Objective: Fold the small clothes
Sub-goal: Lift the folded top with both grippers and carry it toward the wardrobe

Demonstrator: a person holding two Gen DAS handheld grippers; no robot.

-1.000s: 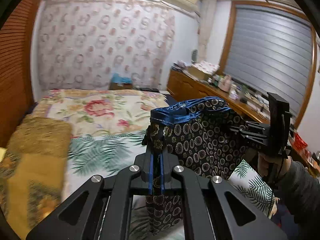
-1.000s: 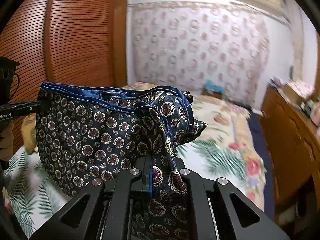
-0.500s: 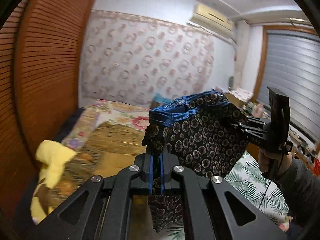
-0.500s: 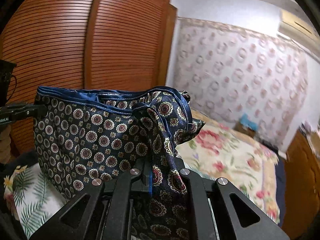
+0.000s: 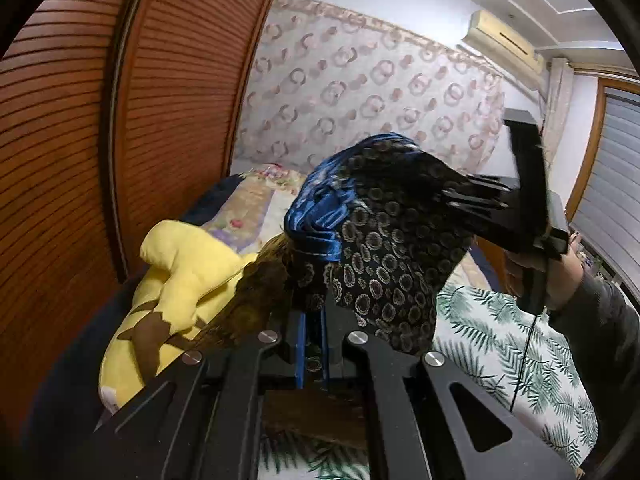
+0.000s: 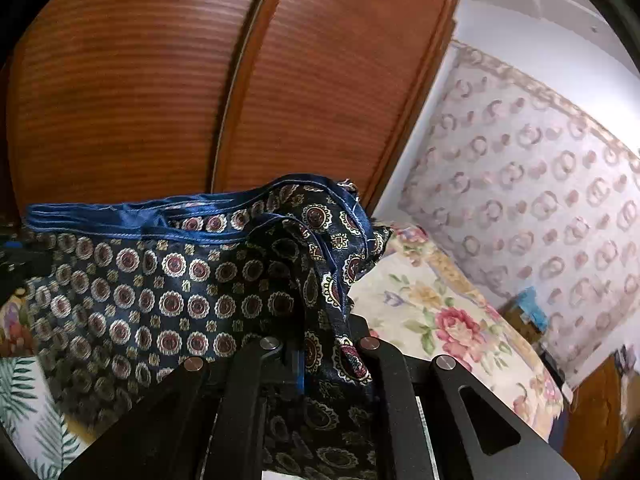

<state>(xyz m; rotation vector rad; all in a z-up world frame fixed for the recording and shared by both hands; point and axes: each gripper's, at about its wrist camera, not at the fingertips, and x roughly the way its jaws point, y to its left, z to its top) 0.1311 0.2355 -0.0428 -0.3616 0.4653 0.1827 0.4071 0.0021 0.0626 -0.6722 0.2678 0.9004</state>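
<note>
The dark patterned shorts (image 5: 384, 248) with a shiny blue waistband (image 6: 132, 220) hung in the air above the bed (image 5: 504, 320), stretched between the two tools. In the right wrist view the cloth spread wide, its waistband running along the top edge and the printed fabric sagging below it. The left tool (image 5: 312, 344) was pressed together on one bunched corner of the shorts, blue pads clamped against the fabric. The right tool (image 6: 316, 354) pinched the opposite corner, with a fold of cloth draped over its fingers. In the left wrist view the right tool (image 5: 472, 196) gripped the far side of the garment, held by the person's hand (image 5: 560, 272). Below lay a palm-leaf sheet, a floral quilt (image 6: 440, 316) further back, and a yellow plush toy (image 5: 180, 276) near the slatted wooden wardrobe doors (image 5: 160, 120). A circle-patterned curtain (image 5: 360, 92) covered the far wall, with an air conditioner (image 5: 504, 40) mounted above it.
</note>
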